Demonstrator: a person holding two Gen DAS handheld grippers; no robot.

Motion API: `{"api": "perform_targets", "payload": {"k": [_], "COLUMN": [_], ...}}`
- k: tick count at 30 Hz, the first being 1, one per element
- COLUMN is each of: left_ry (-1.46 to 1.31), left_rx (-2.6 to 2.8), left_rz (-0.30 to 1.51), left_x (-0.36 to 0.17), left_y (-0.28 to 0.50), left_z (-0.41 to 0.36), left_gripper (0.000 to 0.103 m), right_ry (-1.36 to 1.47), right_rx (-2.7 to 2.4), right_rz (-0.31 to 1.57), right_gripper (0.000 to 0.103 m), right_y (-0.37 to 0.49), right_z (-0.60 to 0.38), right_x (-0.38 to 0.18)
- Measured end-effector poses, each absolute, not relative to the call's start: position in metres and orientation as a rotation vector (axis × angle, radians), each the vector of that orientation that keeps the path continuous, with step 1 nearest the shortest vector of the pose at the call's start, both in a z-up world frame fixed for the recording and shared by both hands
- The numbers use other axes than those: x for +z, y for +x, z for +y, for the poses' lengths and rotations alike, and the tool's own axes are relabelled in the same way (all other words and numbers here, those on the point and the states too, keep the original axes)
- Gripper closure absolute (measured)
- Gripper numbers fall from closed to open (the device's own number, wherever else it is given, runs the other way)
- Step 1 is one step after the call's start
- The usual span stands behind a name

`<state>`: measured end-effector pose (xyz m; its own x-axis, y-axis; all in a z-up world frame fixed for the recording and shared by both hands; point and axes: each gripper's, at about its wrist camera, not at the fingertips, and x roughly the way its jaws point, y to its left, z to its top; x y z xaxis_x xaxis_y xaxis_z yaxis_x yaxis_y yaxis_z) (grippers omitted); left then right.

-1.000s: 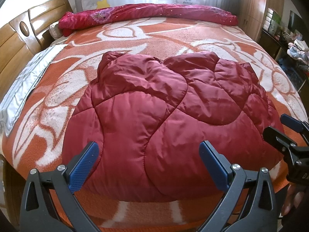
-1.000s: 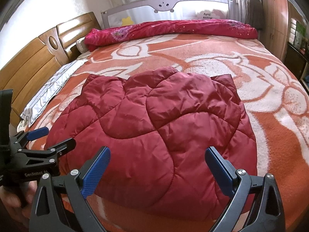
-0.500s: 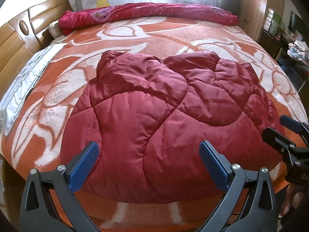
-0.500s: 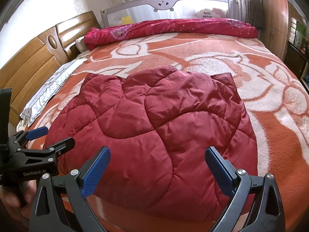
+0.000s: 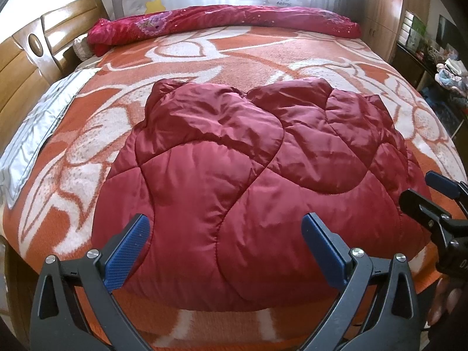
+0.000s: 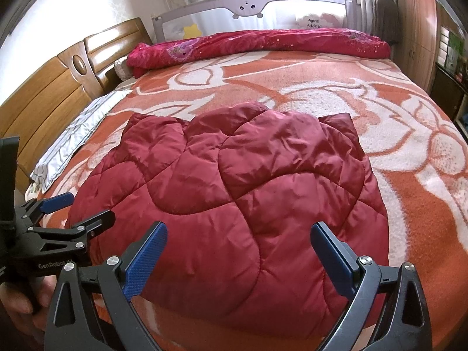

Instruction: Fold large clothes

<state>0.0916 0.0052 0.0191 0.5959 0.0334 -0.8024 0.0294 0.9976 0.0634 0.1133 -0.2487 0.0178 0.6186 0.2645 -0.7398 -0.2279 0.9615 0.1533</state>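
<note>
Your two wrist views sit side by side at the bed's (image 5: 234,58) near edge, sharing the red quilted garment (image 6: 234,204).

Home bedroom: bed (image 6: 292,87) with orange floral blanket, wooden headboard (image 6: 58,87), baby rail (image 6: 251,8), wardrobe (image 6: 418,29).

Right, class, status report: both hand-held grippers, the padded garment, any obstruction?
Left hand-held gripper open, empty. Right hand-held gripper open, empty. Red padded coat lies bundled on orange blanket, ungripped. Nothing in the way.
</note>
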Motion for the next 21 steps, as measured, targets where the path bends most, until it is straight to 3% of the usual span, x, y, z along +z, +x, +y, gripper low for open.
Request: {"api": "perform_targets", "payload": {"k": [21], "left_ry": [0.068], "left_rx": [-0.016], "left_rz": [0.92], "left_x": [0.0219], "left_y": [0.0963], "left_z": [0.0066], "left_gripper": [0.0], "right_ry": [0.043], "right_rx": [0.28], "right_rz": [0.862], "right_gripper": [0.004], "right_y": [0.1181], "right_z": [-0.2496], "right_x": [0.0181]}}
